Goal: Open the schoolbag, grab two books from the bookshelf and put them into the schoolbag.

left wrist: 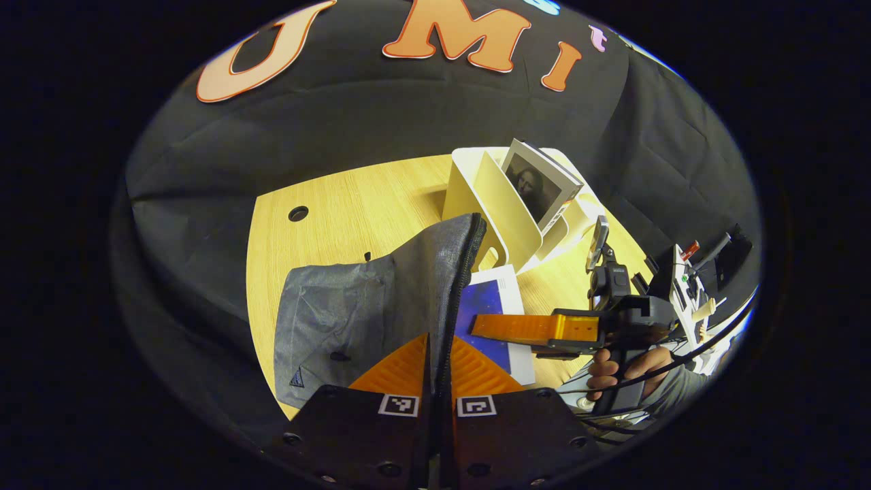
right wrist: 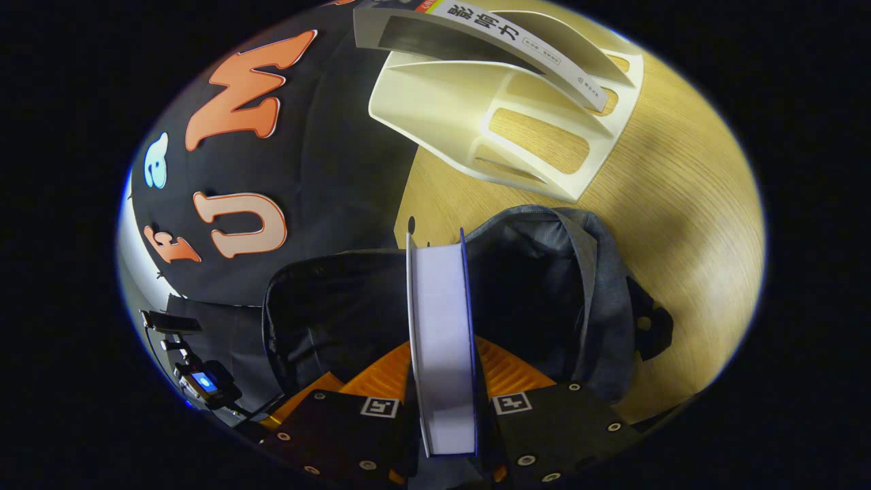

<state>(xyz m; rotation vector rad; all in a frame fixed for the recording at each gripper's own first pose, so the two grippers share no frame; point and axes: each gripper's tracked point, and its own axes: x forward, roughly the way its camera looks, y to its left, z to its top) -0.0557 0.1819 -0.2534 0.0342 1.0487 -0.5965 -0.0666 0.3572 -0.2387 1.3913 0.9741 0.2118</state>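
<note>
My left gripper (left wrist: 435, 344) is shut on the zipper edge of the grey schoolbag (left wrist: 354, 306) and holds that flap up off the wooden table (left wrist: 340, 211). My right gripper (right wrist: 442, 357) is shut on a blue-covered book (right wrist: 441, 306), page edge facing me, just above the bag's dark open mouth (right wrist: 531, 286). The left gripper view shows that book (left wrist: 486, 303) beside the raised flap, with the right gripper (left wrist: 480, 327) and a hand (left wrist: 612, 367) behind it. The white bookshelf (left wrist: 476, 197) (right wrist: 435, 116) stands behind the bag with another book (left wrist: 537, 187) (right wrist: 517, 41) leaning in it.
The table's far and left edges meet the black cloth wall, and a round cable hole (left wrist: 298, 213) sits near the far edge. Cables and a white stand (left wrist: 687, 286) lie off the table's right side. The shelf has several open slots.
</note>
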